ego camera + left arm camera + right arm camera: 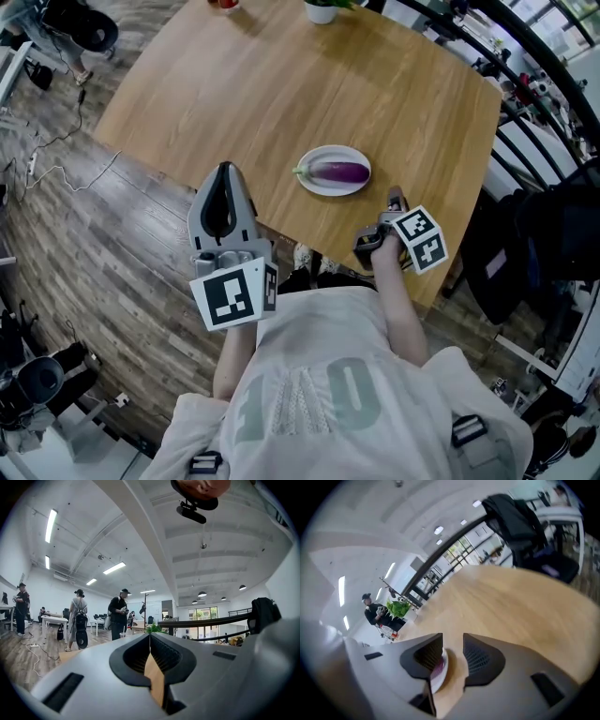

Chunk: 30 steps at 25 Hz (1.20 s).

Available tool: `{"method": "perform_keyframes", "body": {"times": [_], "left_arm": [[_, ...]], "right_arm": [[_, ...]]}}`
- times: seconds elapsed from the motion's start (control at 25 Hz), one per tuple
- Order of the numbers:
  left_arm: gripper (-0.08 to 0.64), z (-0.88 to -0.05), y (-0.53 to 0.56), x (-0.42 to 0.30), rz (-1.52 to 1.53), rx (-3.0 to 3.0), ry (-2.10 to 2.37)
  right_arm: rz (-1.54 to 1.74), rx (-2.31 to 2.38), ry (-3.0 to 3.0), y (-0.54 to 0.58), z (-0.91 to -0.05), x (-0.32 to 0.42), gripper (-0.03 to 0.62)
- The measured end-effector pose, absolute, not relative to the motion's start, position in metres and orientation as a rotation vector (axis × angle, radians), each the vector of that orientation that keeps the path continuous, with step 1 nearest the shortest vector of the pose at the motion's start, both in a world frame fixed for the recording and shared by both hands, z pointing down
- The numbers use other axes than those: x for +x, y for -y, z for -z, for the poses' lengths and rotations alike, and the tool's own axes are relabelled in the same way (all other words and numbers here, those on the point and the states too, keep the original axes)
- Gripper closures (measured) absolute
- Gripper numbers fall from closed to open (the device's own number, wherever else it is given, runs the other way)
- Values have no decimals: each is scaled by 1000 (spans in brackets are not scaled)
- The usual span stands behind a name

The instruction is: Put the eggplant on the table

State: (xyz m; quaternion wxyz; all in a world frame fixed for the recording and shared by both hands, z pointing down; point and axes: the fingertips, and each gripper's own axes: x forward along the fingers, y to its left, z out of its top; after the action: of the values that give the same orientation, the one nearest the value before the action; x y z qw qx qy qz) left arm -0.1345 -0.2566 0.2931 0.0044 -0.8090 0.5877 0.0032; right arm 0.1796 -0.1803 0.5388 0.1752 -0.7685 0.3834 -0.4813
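On plate (333, 190) near 6 o'clock edge of table (281, 84) lies eggplant (339, 172); right gripper (395, 197) at its 4 o'clock gapes empty, left gripper (224, 173) is closed on nothing, so a low approach could knock plate off.

An eggplant (339, 172) lies on a plate (333, 191) near the table's (281, 84) near edge. A potted plant (322, 9) stands at the far edge. The right gripper (395, 199) hovers just right of the plate.

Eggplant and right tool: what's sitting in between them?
Only the rim of the round white plate under the purple eggplant, then bare light wooden table, up to the right tool. The head view shows this.
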Motion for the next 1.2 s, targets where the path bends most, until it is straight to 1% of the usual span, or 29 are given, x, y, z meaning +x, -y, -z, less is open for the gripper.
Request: {"method": "perform_keyframes", "body": {"times": [0.12,0.2,0.28,0.4,0.48,0.6,0.72,0.8,1.2], "left_arm": [[550,-291,258,-133,-18,-2535,-1832],[550,-289,259,-131,-24,-2541,-1822],[549,-286,261,-127,-34,-2545,-1806],[549,-279,261,-119,-53,-2554,-1770],[550,-276,261,-114,-62,-2561,-1743],[551,-272,260,-105,-70,-2569,-1701],[549,-269,256,-98,-82,-2570,-1670],[551,-267,254,-95,-90,-2573,-1657],[549,-260,249,-87,-128,-2571,-1613]], "right_arm": [[982,-2439,-1241,185,-477,215,463],[741,-2507,-1355,191,-435,219,463],[501,-2518,-1500,199,-393,208,463],[130,-2501,-1717,204,-335,173,463],[-31,-2435,-1852,207,-310,142,463],[-134,-2275,-2026,209,-289,99,468],[-186,-2167,-2154,206,-281,69,547],[-209,-2135,-2226,206,-280,55,566],[-193,-2088,-2311,206,-276,38,574]]}}
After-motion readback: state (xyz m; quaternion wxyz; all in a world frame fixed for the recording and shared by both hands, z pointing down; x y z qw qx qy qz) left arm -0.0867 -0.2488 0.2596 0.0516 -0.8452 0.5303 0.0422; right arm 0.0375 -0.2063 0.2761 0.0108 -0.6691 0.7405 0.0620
